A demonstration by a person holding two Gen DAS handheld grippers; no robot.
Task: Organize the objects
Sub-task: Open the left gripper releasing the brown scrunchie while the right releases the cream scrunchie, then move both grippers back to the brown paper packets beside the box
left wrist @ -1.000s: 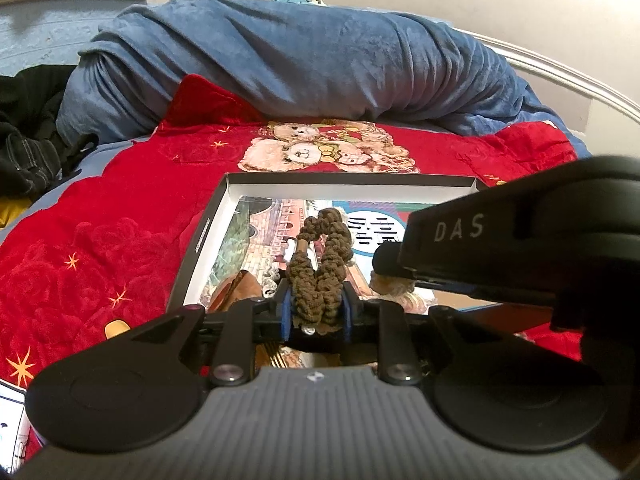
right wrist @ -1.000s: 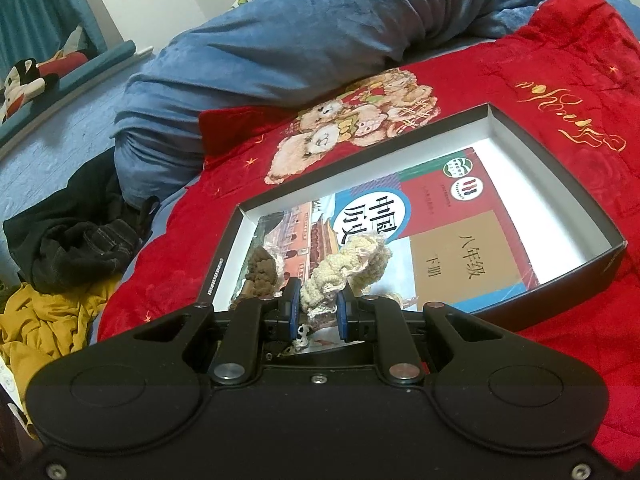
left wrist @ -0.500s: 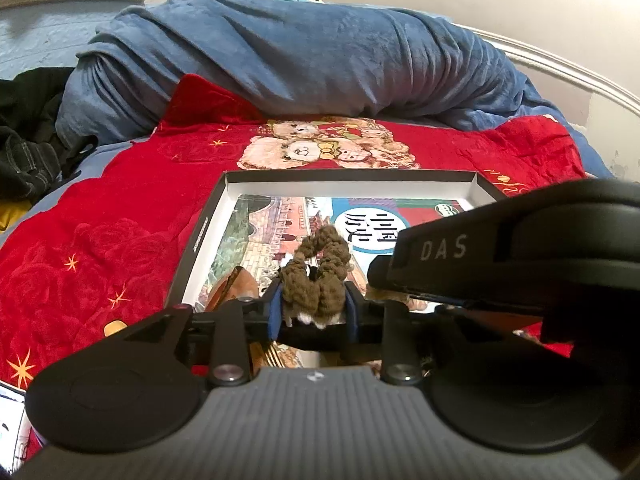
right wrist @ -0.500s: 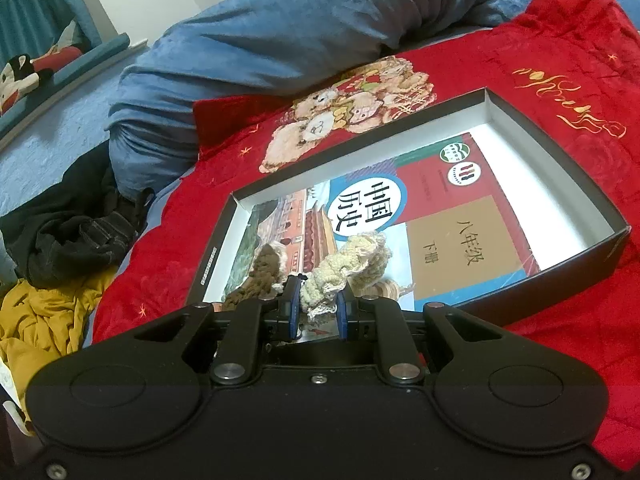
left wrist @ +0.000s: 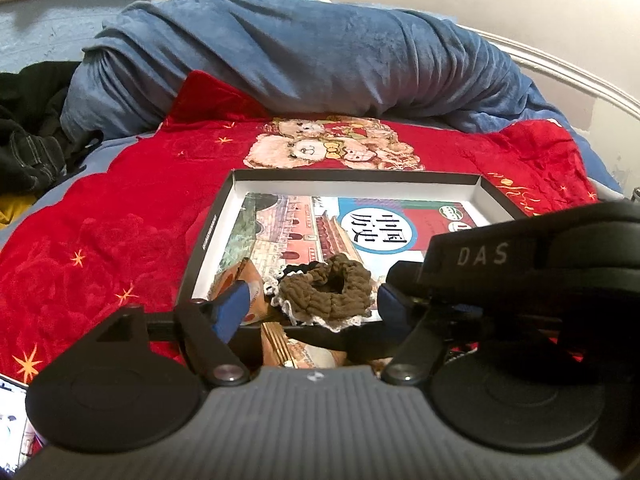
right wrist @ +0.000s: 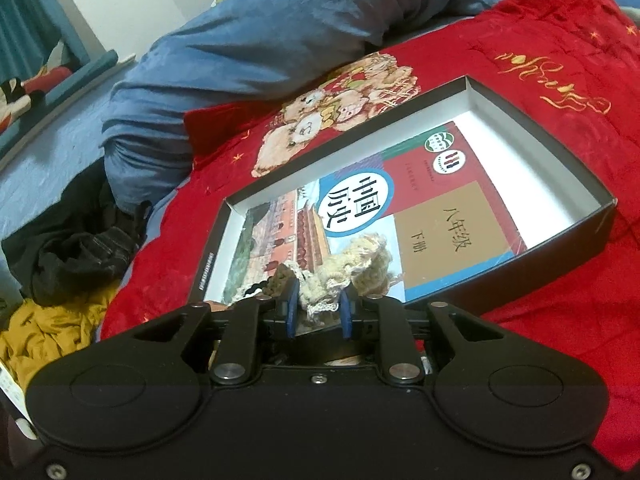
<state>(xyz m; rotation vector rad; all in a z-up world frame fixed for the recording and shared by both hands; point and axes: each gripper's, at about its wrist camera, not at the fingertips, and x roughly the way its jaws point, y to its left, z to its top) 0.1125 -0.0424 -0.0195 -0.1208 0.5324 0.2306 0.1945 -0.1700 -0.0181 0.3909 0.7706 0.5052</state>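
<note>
A shallow black box (left wrist: 352,176) (right wrist: 600,216) with a white inside lies on the red blanket and holds a textbook (left wrist: 380,232) (right wrist: 440,200). A brown knitted scrunchie (left wrist: 324,288) (right wrist: 280,276) rests on the book near the box's front edge. My left gripper (left wrist: 310,306) stands open around it, jaws still opening, pads clear of it. My right gripper (right wrist: 319,314) has a cream scrunchie (right wrist: 360,264) between its blue pads; the jaws are just starting to open, and the scrunchie's far end lies on the book. The right gripper's black body (left wrist: 520,264) hides the box's right side.
A rolled blue duvet (left wrist: 320,60) (right wrist: 280,40) lies behind the box. The red blanket (left wrist: 100,240) (right wrist: 540,80) spreads all round it. Dark clothes (right wrist: 80,256) and a yellow garment (right wrist: 44,332) are piled to the left. An orange-patterned packet (left wrist: 244,276) sits at the box's near left corner.
My left gripper opened wide and the brown scrunchie dropped from its pads onto the book. The cream scrunchie sank onto the book while the right pads parted slightly.
</note>
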